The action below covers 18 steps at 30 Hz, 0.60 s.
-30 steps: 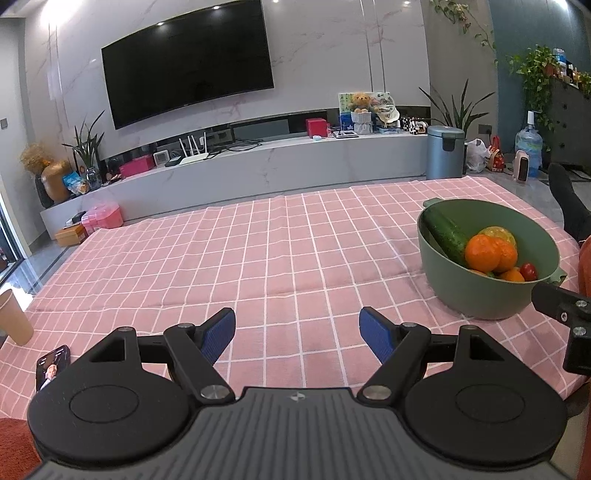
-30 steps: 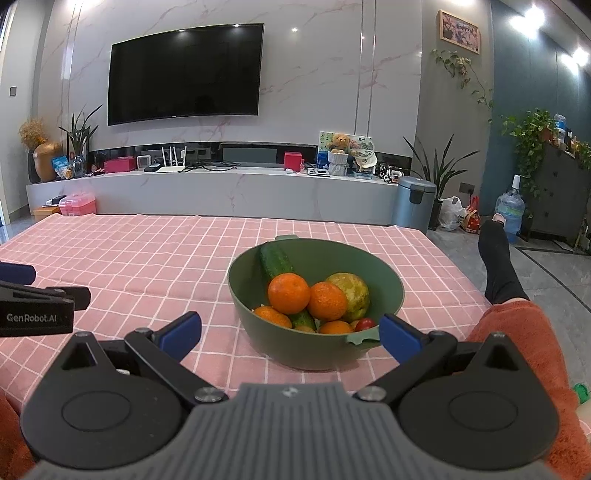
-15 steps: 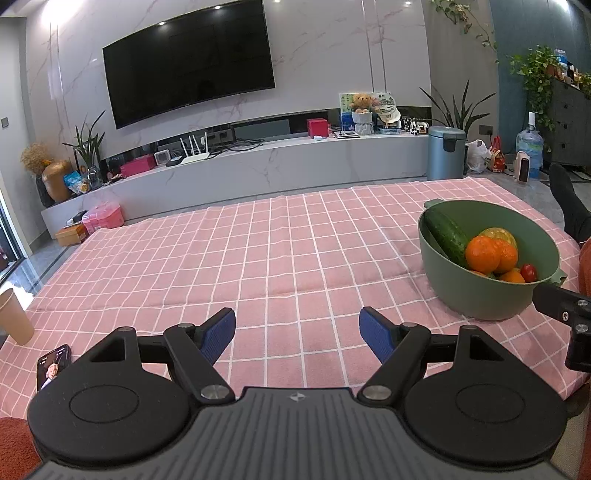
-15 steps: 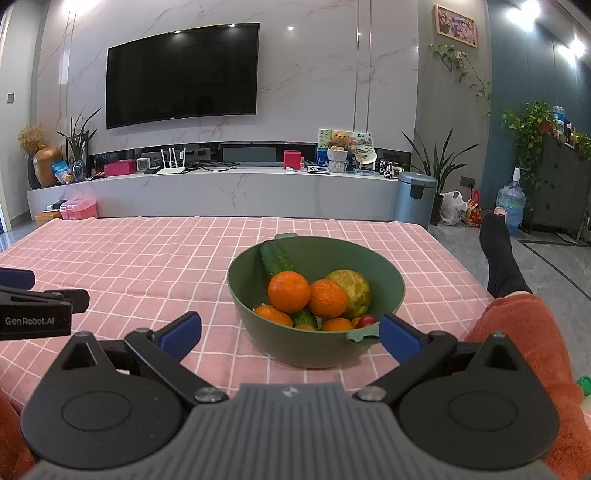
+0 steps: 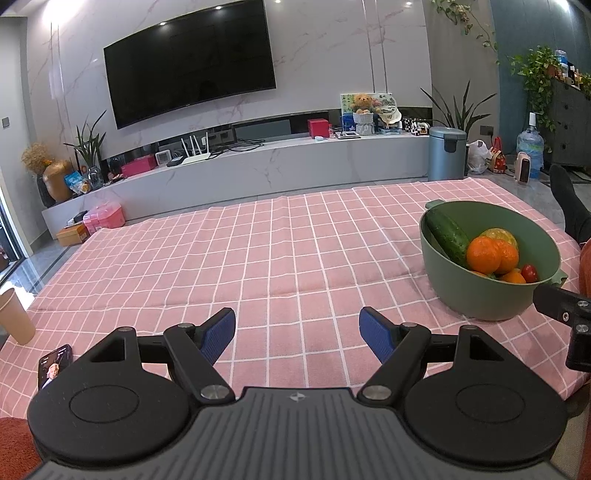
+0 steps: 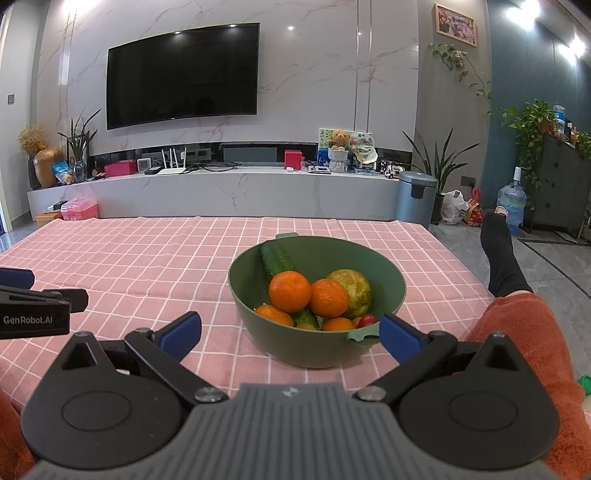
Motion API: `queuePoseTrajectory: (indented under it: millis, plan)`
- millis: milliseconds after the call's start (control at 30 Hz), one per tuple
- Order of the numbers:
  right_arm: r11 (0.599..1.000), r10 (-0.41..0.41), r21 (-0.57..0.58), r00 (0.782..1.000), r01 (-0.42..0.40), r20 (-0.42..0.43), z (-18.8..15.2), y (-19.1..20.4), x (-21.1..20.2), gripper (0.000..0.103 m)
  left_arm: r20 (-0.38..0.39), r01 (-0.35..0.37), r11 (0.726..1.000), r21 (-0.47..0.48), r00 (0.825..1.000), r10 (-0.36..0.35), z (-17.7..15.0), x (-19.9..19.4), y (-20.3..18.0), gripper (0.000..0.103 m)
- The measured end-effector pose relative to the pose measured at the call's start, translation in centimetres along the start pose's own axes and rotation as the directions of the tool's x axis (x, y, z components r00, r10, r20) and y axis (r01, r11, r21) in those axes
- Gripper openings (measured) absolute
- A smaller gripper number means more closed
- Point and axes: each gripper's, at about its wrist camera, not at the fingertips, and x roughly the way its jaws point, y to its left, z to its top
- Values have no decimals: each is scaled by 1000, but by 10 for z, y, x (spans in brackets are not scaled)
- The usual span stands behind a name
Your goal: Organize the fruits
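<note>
1. Nearest, both the left gripper (image 5: 297,334) and right gripper (image 6: 290,334) have fingers spread wide, holding nothing.
2. Just beyond the right one, the bowl (image 6: 295,347) on the pink surface (image 5: 258,258) could get shoved.
3. Inside, piled oranges (image 6: 290,291) may roll when one is pinched.

Living room. A black television (image 6: 183,75) hangs on the far marble wall (image 6: 314,74) above a long low marble console (image 6: 221,192). Grey bin (image 6: 415,199) and potted plant (image 6: 439,162) stand at right; glossy grey floor (image 6: 554,254); ceiling spotlights (image 6: 517,13) lit.
</note>
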Motion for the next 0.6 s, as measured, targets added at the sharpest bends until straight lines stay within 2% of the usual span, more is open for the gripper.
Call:
queuePoseTrajectory:
  millis: [600]
  plan:
    - [1000,6,12,1000,-6,-5,0,1,0,98,1,2,1000,-1,1000,-2,1,-1,1,90]
